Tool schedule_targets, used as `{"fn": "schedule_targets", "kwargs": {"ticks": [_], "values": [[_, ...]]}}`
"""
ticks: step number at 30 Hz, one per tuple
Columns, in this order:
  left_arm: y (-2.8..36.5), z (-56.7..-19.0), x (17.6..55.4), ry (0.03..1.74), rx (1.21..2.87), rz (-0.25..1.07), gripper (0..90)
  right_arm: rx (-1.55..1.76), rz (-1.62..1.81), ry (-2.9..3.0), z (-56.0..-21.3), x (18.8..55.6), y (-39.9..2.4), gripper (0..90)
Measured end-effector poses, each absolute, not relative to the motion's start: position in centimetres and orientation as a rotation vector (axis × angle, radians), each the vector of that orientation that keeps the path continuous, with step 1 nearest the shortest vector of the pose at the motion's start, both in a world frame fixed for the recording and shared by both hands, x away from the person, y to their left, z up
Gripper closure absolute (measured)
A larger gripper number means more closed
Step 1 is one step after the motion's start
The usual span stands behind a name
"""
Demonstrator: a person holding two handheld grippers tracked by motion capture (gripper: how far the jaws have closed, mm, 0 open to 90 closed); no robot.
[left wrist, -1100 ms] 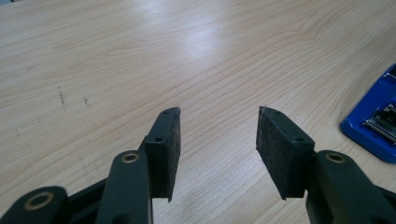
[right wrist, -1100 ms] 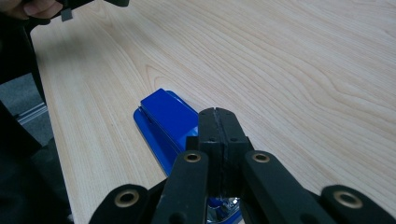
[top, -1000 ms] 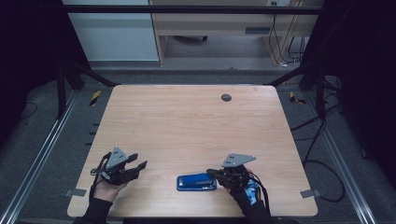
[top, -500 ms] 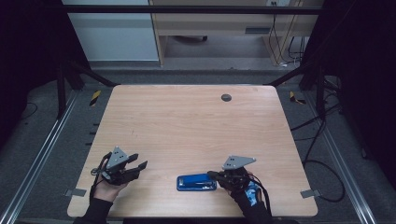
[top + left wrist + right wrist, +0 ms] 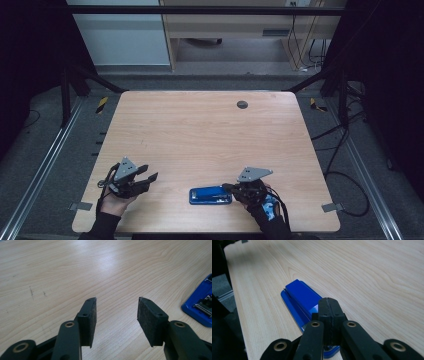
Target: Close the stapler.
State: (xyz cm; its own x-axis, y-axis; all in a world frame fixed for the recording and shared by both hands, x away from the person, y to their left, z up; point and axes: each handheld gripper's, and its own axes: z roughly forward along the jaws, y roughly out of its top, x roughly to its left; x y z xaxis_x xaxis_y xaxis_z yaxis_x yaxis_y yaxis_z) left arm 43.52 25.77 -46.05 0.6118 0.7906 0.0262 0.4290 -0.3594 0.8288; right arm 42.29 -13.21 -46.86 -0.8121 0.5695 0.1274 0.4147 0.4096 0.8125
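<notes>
**Two hand-held tools near the front edge of a wooden desk, a blue stapler between them**

A light wooden desk (image 5: 200, 135) with rounded corners is seen from above. Most of its surface is bare, from the middle to the far edge. A small dark round cap (image 5: 242, 104) sits near the far edge, right of centre.

A blue stapler (image 5: 210, 195) lies flat near the front edge, a little right of centre, its length running left to right. A strip of bare wood separates it from the front edge.

The left tool (image 5: 145, 177), held in the person's left hand (image 5: 116, 202), is near the front left corner, well apart from the stapler. Its jaws stand wide apart with nothing between them; the left gripper view shows bare wood in the gap and one blue end of the stapler at the right border. Open desk lies ahead of it and to its right.

The right tool (image 5: 229, 188), held in the person's right hand (image 5: 262, 205), is just at the stapler's right end. In the right gripper view its two pads (image 5: 329, 312) are pressed flat together, fully closed, and sit over the stapler's near end. Whether they touch the stapler cannot be told. The stapler stretches away from the tool toward the desk's left side, where the edge drops to a dark floor.

Around the desk, metal rails (image 5: 45, 165) run along the left and right sides, and cables (image 5: 340, 145) lie on the floor at the right.
</notes>
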Motion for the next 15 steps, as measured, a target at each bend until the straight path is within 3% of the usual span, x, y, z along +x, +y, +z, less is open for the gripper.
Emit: {"fn": "schedule_targets", "kwargs": {"ticks": [5, 13, 15], "values": [[25.7, -46.2, 43.6, 0.965, 2.002, 0.542, 48.0, 0.891, 1.396, 2.424, -46.1, 42.4, -13.7, 82.0], [26.0, -46.7, 44.0, 0.984, 2.012, 0.539, 42.7, 1.020, 1.289, 2.220, -45.9, 43.9, -16.5, 43.0], [26.0, -46.9, 44.2, 0.990, 2.027, 0.533, 39.1, 1.072, 1.229, 2.198, -46.3, 44.5, -17.6, 36.8]]}}
